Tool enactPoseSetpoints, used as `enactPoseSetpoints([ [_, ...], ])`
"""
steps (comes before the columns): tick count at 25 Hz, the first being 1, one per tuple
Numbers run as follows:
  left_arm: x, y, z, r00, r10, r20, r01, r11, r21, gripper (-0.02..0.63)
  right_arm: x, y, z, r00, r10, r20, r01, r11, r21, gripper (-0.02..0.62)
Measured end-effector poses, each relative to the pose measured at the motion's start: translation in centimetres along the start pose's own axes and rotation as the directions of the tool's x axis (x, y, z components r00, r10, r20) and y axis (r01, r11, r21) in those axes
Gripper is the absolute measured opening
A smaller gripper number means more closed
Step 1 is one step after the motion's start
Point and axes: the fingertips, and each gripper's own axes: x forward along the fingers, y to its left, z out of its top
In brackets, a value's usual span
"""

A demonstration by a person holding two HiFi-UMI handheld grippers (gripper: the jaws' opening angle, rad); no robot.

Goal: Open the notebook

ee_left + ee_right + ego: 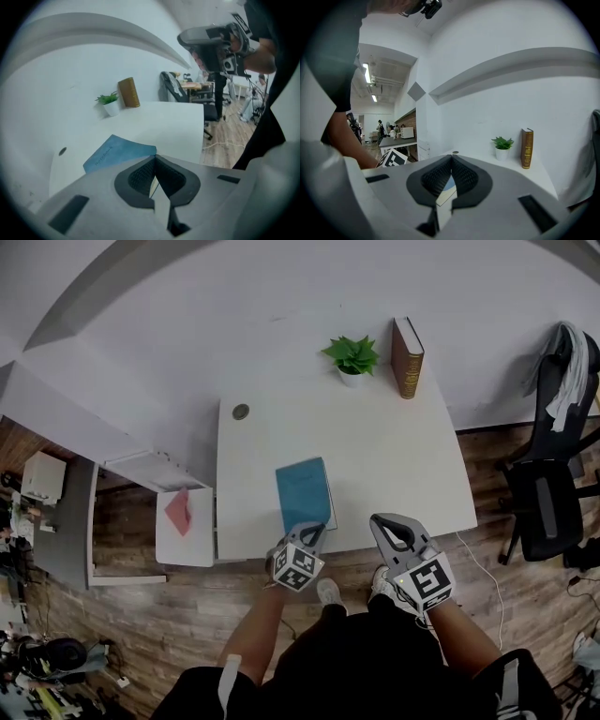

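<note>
Notebook lettering shows only in left gripper view.

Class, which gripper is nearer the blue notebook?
Left. The left gripper pinches the notebook at its near corner; the right gripper hangs apart, off to its right.

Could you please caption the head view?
Left hand-held gripper pinching the near edge of a teal rectangular notebook on a white table.

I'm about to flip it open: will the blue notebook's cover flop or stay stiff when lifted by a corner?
Likely floppy: the notebook looks thin and soft-covered, so the corner in the left gripper should bend. Probably light; it may slide on the smooth table.
</note>
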Motion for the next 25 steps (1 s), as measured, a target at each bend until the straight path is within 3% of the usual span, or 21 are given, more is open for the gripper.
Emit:
enactPoseSetpoints([
  [4, -2.2, 1.5, 1.1, 0.989, 0.068, 0.128, -0.043, 0.981, -0.188, 0.006, 0.4, 1.1, -0.1, 0.999, 0.030, -0.017, -0.030, 1.000, 0.005, 0.002],
  [7, -4.7, 3.2, 1.7, 0.962, 0.147, 0.232, -0.051, 0.926, -0.374, 0.006, 0.8, 1.9, 0.1, 0.998, 0.052, -0.018, -0.052, 0.999, 0.002, 0.002],
  [10, -7.2, 5.0, 1.4, 0.914, 0.235, 0.330, -0.005, 0.821, -0.571, 0.006, 1.4, 2.7, 0.4, 0.997, 0.072, -0.010, -0.072, 0.997, -0.007, 0.002],
  [13, -9.4, 6.7, 0.2, 0.861, 0.323, 0.392, 0.075, 0.683, -0.727, 0.006, 2.1, 3.6, 1.0, 0.996, 0.093, 0.001, -0.093, 0.996, -0.016, 0.002],
  [16, -11.2, 8.0, -1.8, 0.811, 0.415, 0.412, 0.141, 0.545, -0.827, 0.006, 3.0, 4.5, 1.5, 0.993, 0.119, 0.008, -0.119, 0.993, -0.028, 0.002],
  [19, -12.7, 9.0, -4.3, 0.774, 0.493, 0.398, 0.180, 0.431, -0.884, 0.006, 3.7, 5.3, 1.5, 0.990, 0.142, -0.005, -0.142, 0.989, -0.033, 0.002],
  [22, -13.9, 9.9, -6.9, 0.743, 0.558, 0.369, 0.207, 0.333, -0.920, 0.006, 4.4, 6.0, 1.9, 0.988, 0.157, 0.003, -0.157, 0.987, -0.040, 0.002],
  [25, -14.8, 10.6, -9.3, 0.729, 0.601, 0.329, 0.194, 0.280, -0.940, 0.006, 5.0, 6.6, 1.9, 0.986, 0.169, -0.003, -0.169, 0.985, -0.044, 0.002],
])
